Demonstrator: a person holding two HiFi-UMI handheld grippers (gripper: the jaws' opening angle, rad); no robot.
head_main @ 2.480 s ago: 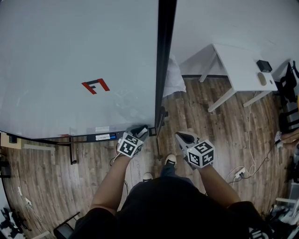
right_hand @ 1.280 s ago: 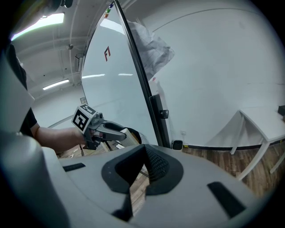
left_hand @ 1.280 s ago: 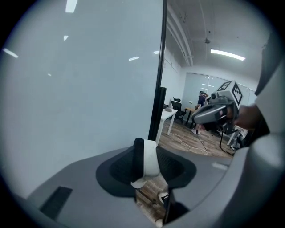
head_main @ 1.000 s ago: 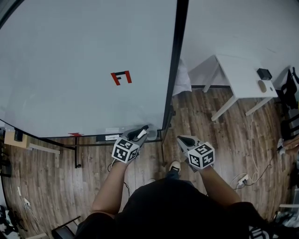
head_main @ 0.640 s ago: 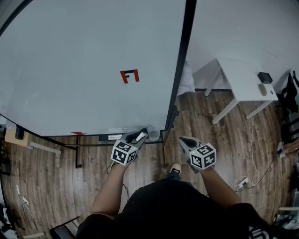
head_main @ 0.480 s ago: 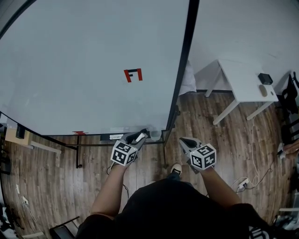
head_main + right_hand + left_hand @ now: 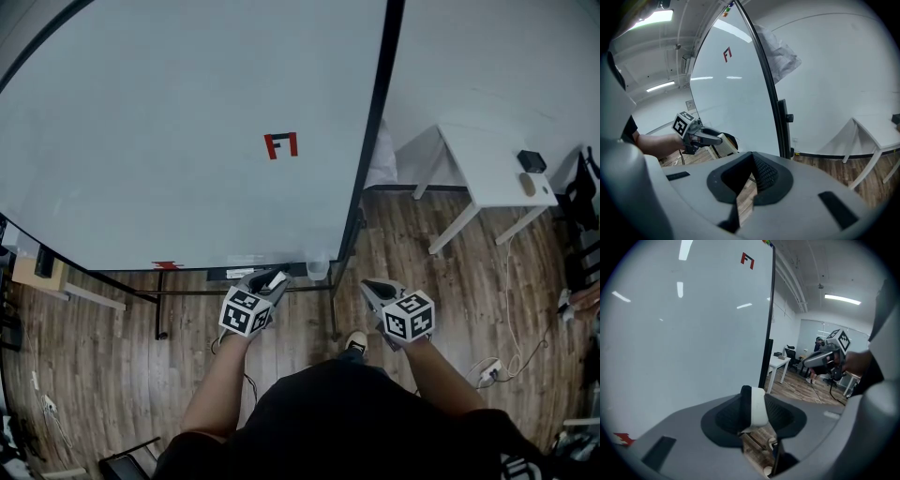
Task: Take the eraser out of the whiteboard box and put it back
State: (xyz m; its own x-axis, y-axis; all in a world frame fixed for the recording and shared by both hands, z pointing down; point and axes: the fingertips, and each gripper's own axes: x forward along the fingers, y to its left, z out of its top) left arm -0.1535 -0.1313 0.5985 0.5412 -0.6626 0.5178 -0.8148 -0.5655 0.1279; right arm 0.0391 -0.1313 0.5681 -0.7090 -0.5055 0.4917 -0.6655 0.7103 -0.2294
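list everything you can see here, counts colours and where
whiteboard: 1, white with black frame, fills the upper left
mark: 1, red, on the whiteboard's upper right
box: 1, clear, at the whiteboard's bottom edge by its right post
eraser: 1, white with a black side, between the left gripper's jaws
table: 1, white, right, against the wall
black item: 1, on the table's far end
cable: 1, white, on the floor at right
floor: brown wood, below everything
shoe: 1, white and black, between the grippers
left gripper: grey, closed on the eraser, below the whiteboard
right gripper: grey, jaws together, empty
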